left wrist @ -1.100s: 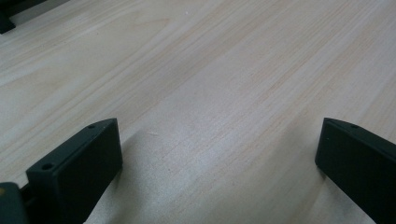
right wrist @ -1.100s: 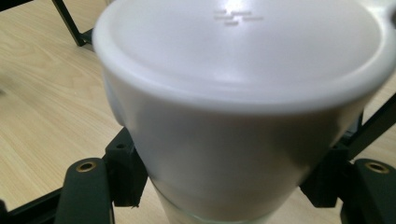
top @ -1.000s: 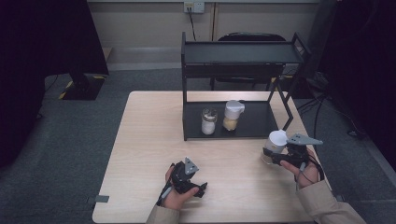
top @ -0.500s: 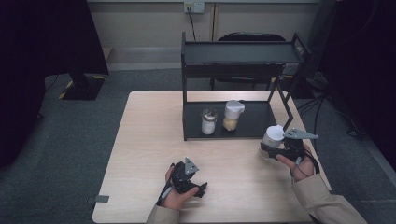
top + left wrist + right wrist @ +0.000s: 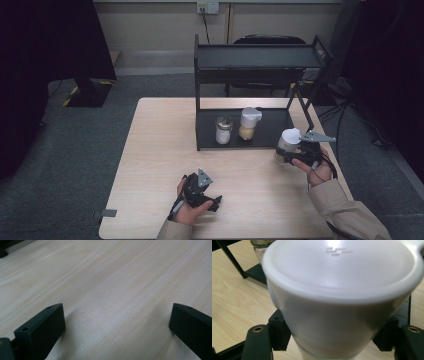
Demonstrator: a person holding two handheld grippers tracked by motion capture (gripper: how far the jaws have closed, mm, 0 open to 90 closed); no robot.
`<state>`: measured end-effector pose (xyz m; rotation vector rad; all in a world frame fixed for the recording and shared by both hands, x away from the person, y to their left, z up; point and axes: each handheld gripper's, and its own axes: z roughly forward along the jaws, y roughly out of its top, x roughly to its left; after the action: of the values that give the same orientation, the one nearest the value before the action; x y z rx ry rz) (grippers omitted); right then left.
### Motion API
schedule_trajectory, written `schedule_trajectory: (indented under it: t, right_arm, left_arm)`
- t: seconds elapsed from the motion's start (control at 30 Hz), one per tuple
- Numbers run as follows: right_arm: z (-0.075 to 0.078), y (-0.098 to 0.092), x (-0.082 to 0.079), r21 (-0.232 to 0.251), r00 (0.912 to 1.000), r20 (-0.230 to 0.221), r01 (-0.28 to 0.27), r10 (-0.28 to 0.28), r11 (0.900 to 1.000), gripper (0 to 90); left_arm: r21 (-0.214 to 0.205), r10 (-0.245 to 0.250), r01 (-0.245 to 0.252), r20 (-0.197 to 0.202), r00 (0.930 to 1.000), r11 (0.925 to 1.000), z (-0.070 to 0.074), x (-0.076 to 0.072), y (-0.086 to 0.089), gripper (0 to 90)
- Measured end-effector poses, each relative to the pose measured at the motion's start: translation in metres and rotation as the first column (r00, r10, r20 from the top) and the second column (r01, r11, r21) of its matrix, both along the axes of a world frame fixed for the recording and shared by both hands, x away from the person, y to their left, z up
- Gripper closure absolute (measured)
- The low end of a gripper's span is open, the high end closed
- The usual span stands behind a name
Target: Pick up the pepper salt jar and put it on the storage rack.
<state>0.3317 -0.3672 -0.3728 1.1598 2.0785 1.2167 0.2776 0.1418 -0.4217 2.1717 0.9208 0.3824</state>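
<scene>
Leftward shifted, right hand-held gripper [image 5: 290, 156] clamps white-lidded jar [image 5: 287, 141].

Showing no readable txt; embossed marks on white lid [image 5: 339, 277] too blurred to make out.

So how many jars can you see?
3. A small glass jar and a white-lidded jar stand on the rack's bottom shelf; the right tool holds a third white-lidded jar beside the rack.

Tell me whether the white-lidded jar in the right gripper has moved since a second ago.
Yes. The white-lidded jar, clamped in the right gripper, has shifted left toward the black rack's lower shelf and slightly up in the high view.
</scene>
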Motion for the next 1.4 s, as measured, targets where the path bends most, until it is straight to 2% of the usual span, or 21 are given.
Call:
schedule_trajectory:
  t: [0.23, 0.47, 0.77, 1.4]
  right_arm:
    - [0.005, 0.009, 0.01, -0.008, 1.0, 0.002, 0.001, -0.001, 1.0, 30.7]
    - [0.006, 0.012, 0.021, 0.009, 0.9997, -0.007, 0.023, -0.023, 0.9997, 30.7]
    - [0.01, 0.019, 0.031, -0.021, 0.9992, 0.006, 0.04, -0.039, 0.999, 30.6]
    - [0.014, 0.023, 0.053, -0.019, 0.9975, 0.016, 0.069, -0.069, 0.9974, 30.6]
  left_arm:
    - [0.0, 0.0, 0.0, 0.0, 1.0, 1.0, 0.0, 0.0, 0.0, 0.0]
    - [0.0, 0.0, 0.0, 0.0, 1.0, 1.0, 0.0, 0.0, 0.0, 0.0]
    - [0.0, 0.0, 0.0, 0.0, 1.0, 1.0, 0.0, 0.0, 0.0, 0.0]
    - [0.0, 0.0, 0.0, 0.0, 1.0, 1.0, 0.0, 0.0, 0.0, 0.0]
